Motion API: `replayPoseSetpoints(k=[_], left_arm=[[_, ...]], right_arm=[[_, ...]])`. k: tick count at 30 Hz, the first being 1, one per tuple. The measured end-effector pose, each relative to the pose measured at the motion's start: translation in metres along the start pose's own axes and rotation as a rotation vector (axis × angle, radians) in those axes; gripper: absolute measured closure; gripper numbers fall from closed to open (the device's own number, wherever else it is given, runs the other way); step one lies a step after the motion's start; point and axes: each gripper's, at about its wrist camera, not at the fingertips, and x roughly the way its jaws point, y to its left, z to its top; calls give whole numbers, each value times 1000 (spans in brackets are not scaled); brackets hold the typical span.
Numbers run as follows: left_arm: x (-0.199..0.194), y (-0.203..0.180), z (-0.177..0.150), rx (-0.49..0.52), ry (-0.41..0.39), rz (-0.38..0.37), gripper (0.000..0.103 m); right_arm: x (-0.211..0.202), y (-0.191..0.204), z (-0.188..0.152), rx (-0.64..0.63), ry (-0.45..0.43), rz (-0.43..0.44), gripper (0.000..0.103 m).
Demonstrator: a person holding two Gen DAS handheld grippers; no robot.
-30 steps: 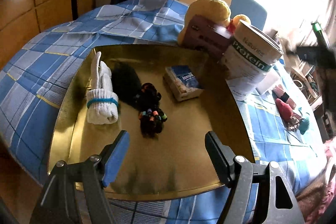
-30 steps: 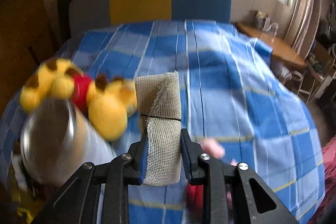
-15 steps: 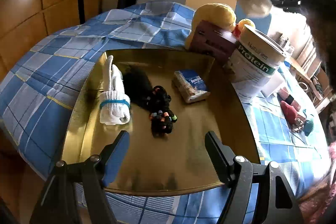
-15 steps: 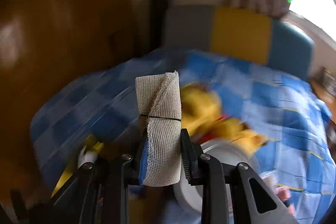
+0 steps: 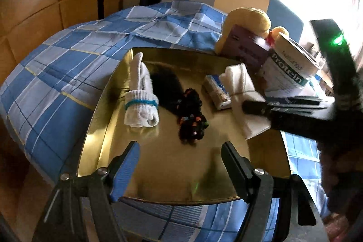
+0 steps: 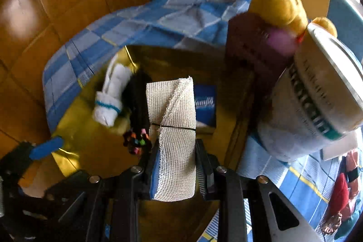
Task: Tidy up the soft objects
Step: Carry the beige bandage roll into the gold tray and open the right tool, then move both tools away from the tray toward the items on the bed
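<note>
The right gripper (image 6: 175, 165) is clamped on a gauze bandage roll (image 6: 173, 126), holding it above the right part of a gold tray (image 5: 172, 169). The left gripper (image 5: 180, 158) hangs over the tray's near edge, its jaws apart with nothing between them. In the tray lie a rolled white sock (image 5: 139, 96) at the left, a dark fabric piece (image 5: 165, 85) beside it, a bunch of black hair ties (image 5: 191, 117) in the middle and a tissue pack (image 5: 214, 92) further right. Beyond the tray's far right corner, on the blue checked bedspread (image 5: 63, 74), stand a protein tub (image 5: 288, 72), a purple box (image 5: 246, 51) and a yellow plush toy (image 5: 248, 19).
</note>
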Motion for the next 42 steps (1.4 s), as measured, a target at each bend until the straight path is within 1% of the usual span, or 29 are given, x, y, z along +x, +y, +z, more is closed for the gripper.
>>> replayPoseSetpoints(k=[1,3,4,6,9,13,18,20,25,28,35,39,42], left_arm=[[0,1,0,-2,3,5,28],[0,1,-1,-6,4,13,28],[1,1,-1,-7,4,14,28],[0,1,-1,-6,3,19,28],[0,1,-1,-1,-1,24,28],[-2,-1,-1,8,-10,27,28],[-5,-7,-1,30,-21,21,28],[-6,-11,-1,40,-22,20,28],[-8,-19,-2,64,-18,12,28],[-8,-25,-4,80,-14,9,28],[-10,-42,-6,130,-9,-8,28],[-11,-55,-6,164,-9,-19,28],[-13,-64,-7,188,-10,-27,28]], right_arm=[[6,0,0,1,10,-6,76],[14,4,6,15,9,-6,71],[17,5,7,16,7,-3,70],[24,1,12,28,8,-7,61],[30,2,13,47,7,-13,61],[22,0,7,44,-15,-20,60],[-5,2,-5,-3,-95,-63,60],[-17,3,-11,-31,-127,-93,60],[-36,-3,-26,-51,-164,-124,60],[-45,-13,-35,-28,-175,-112,60],[-76,-52,-55,61,-232,-142,60],[-89,-84,-65,118,-245,-194,60],[-99,-114,-74,169,-247,-254,60]])
